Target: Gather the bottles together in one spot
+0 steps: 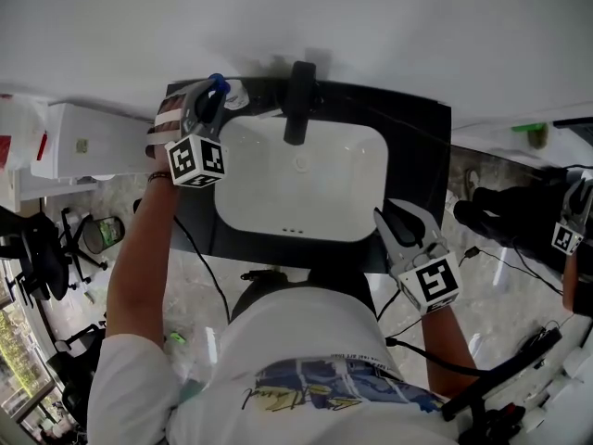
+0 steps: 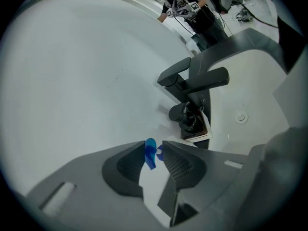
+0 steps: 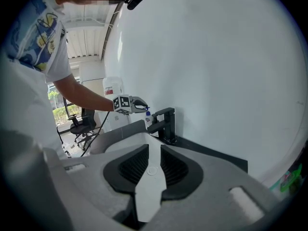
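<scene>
The left gripper [image 2: 154, 149] is open around the likely light bottle's [image 3: 147, 117] blue pump [image 2: 149, 154], though its body seems a safer hold; the right gripper [image 3: 150, 167] is open and empty.

A plain white wall [image 1: 371, 26] is seen just beyond the left claw [image 1: 213, 95], a glossy marbled grey floor [image 1: 195, 276] below it, and a black wheeled office chair [image 1: 37, 258] well to its left.
</scene>
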Demonstrator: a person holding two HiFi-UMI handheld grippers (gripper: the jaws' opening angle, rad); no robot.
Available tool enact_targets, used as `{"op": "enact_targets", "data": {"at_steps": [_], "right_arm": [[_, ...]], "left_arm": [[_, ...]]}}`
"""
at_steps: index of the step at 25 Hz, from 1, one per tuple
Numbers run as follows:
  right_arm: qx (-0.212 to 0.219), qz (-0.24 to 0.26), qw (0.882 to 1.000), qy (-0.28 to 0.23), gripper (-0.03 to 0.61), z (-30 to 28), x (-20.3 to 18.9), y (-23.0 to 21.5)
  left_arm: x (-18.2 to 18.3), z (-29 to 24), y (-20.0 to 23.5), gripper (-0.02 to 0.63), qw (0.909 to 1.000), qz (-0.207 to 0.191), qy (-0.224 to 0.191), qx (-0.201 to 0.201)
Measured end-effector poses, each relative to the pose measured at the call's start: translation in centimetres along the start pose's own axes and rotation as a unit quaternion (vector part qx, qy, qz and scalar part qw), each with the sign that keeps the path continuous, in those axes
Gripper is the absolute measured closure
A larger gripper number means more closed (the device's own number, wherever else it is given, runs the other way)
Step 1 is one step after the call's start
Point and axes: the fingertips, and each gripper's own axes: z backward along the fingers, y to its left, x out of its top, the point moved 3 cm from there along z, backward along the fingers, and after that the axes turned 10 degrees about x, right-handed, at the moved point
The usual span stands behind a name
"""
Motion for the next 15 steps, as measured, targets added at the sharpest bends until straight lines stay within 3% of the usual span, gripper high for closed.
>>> {"op": "enact_targets", "data": {"at_steps": [3, 7, 11, 13, 15], "right_arm": [[0.004, 0.003, 1.0, -0.006, 0.505, -0.3, 0.6, 0.3], [0.007, 0.009, 1.0, -0.011, 0.505, -0.5, 1.0, 0.5], [0.011, 0.016, 1.0, -0.011, 0.505, -0.7, 1.5, 0.9], [0.011, 0.02, 1.0, -0.016, 0.505, -0.9, 1.8, 1.1], [0.011, 0.022, 1.0, -0.019, 0.505, -1.1, 1.9, 1.5]], "left_arm": [[0.0, 0.0, -0.5, 0.407, 0.9992, 0.028, 0.01, -0.025], [0.1, 0.8, -0.3, 0.339, 0.9979, 0.052, 0.009, -0.039], [0.0, 2.6, 0.5, 0.325, 0.9951, 0.09, 0.009, -0.041], [0.0, 3.9, 1.5, 0.327, 0.9906, 0.132, 0.009, -0.035], [0.5, 5.7, 2.8, 0.334, 0.9775, 0.209, 0.001, -0.031]]}}
